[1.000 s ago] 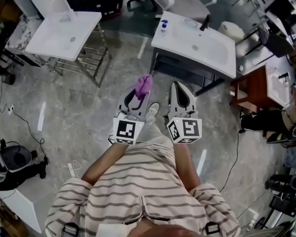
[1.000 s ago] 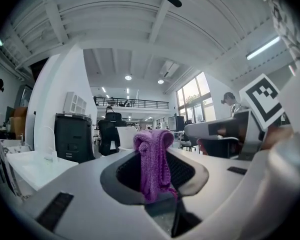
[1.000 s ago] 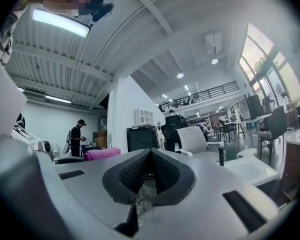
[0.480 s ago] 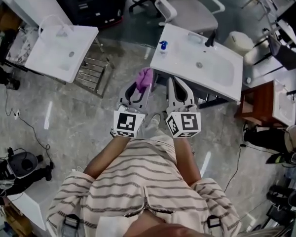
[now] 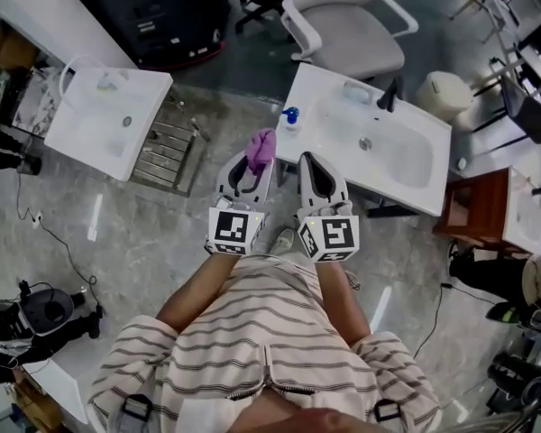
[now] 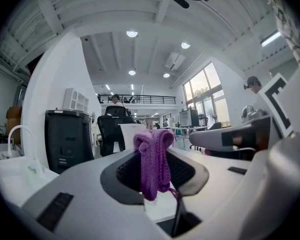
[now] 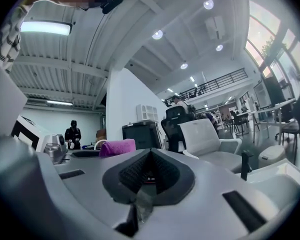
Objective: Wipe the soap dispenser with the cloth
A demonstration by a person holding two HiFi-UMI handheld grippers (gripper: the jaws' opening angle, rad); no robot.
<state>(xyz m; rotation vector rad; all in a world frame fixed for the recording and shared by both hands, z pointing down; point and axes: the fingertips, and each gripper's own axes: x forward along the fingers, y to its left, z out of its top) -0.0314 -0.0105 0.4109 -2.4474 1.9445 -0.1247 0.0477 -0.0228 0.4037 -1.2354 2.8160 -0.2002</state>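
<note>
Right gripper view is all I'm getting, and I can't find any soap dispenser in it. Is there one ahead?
Observer: Yes. In the head view the soap dispenser, with a blue top, stands on the near left corner of the white sink, not yet reached.
Operator: I only see a bit of purple off to my left. Is that cloth actually gripped?
Observer: Yes. The left gripper view shows the left claw shut on the cloth, which is bunched and folded over between its jaws.
</note>
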